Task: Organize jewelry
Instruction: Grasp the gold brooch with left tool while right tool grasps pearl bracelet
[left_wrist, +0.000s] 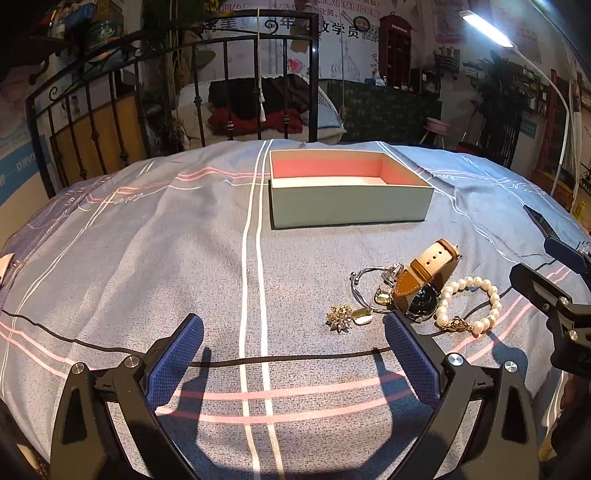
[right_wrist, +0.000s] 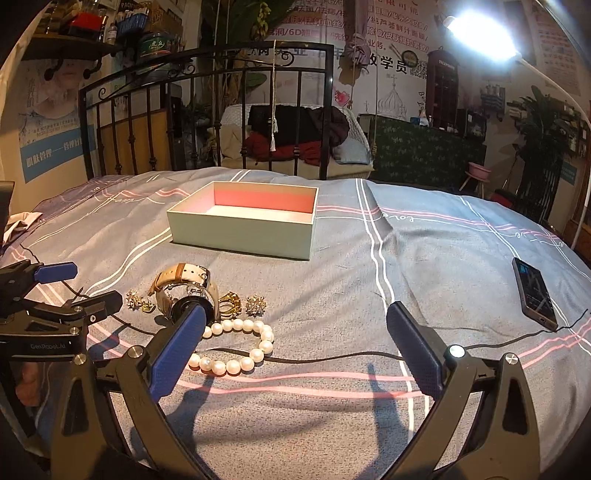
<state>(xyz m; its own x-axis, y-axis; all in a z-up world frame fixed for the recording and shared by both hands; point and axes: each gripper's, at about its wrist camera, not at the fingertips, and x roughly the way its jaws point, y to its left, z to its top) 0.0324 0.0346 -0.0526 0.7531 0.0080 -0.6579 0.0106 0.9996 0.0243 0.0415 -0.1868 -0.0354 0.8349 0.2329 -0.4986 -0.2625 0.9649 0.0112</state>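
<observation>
From my left wrist camera, my left gripper (left_wrist: 293, 328) is wide open and holds nothing — its two blue fingers (left_wrist: 173, 360) hang over the bed (left_wrist: 129, 258). An open box (left_wrist: 347, 192), pale outside and pink inside, sits farther back on the cover. The jewelry lies in a little pile near my right-side finger: a watch (left_wrist: 424, 280) with a tan strap, a pearl bracelet (left_wrist: 469, 306), a thin silver bangle (left_wrist: 362, 280), a gold brooch (left_wrist: 340, 317) and a small gold ring (left_wrist: 382, 297). A thin black cable (left_wrist: 74, 338) runs across the cover. My other gripper peeks in at the right edge.

From my right wrist camera, my right gripper (right_wrist: 295, 323) is wide open too, with nothing between its fingers (right_wrist: 415, 347). The pearl bracelet (right_wrist: 236, 345) lies just beside my left-side finger, partly behind it. The watch (right_wrist: 181, 290), the ring (right_wrist: 229, 303) and two sparkly brooches (right_wrist: 256, 305) sit just past it. The box (right_wrist: 243, 225) is farther back — I see nothing in it. A phone (right_wrist: 533, 293) lies on the bed, well off to the right. My left gripper (right_wrist: 74, 288) shows at the left edge, open.
</observation>
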